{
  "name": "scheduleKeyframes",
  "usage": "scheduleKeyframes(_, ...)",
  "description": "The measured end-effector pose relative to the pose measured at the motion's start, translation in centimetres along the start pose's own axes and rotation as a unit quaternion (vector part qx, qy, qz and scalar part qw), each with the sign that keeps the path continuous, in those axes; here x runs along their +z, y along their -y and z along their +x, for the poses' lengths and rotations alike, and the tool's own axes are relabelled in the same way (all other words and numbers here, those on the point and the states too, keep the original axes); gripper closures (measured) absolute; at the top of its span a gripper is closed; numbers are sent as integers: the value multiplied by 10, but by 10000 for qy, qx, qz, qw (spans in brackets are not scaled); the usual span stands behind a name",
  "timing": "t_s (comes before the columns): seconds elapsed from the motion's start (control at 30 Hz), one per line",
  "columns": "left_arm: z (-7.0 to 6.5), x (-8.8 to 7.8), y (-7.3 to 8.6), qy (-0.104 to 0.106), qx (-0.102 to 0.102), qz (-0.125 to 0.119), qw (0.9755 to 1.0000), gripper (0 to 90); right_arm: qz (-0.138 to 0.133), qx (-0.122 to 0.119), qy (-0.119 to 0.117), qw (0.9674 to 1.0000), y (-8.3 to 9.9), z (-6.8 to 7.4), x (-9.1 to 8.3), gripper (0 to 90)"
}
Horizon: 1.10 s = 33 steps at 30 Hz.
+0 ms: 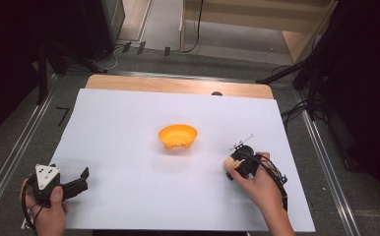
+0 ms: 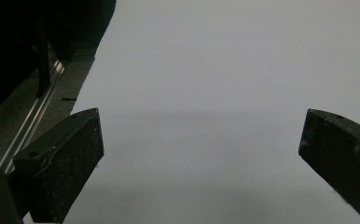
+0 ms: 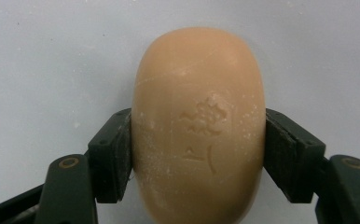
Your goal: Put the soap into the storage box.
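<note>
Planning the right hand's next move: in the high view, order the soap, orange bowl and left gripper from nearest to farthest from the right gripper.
1. Soap: clamped in the right gripper.
2. Orange bowl: mid-table, up and left of it.
3. Left gripper: far left, near the front edge.

An orange bowl (image 1: 178, 136) stands near the middle of the white sheet (image 1: 129, 128). The sheet covers the desk (image 1: 178, 84) except a wooden strip along the far edge.
</note>
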<state>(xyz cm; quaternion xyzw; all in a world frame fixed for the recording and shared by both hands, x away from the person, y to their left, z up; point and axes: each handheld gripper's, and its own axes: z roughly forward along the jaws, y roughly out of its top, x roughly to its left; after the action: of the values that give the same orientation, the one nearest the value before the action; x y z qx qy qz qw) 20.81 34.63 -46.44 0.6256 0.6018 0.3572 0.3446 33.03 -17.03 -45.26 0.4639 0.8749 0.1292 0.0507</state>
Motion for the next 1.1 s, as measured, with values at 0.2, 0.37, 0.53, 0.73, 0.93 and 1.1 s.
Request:
scheduleKeyframes(0.2, 0, 0, 0, -5, -2, -1, 10000, 4, 4, -2, -9, 10000, 0, 0, 0, 326)
scheduleKeyframes(0.37, 0, 0, 0, -4, -1, 0, 10000, 4, 8, 5, 3, 10000, -1, 0, 0, 330)
scheduleKeyframes(0.53, 1, 0, 0, 13, -32, -21, 10000, 4, 43, -166, -92, 9998, -2, -3, 0, 331)
scheduleKeyframes(0.73, 1, 0, 0, 0, -44, -26, 10000, 4, 58, -655, -119, 9978, -7, -4, -1, 332)
scheduleKeyframes(0.93, 1, 0, 0, 4, -35, -24, 10000, 4, -89, -1007, -300, 9944, -15, -6, -7, 332)
scheduleKeyframes(1.1, 1, 0, 0, 3, -36, -27, 10000, 4, -51, -1317, -331, 9907, -23, -5, -10, 332)
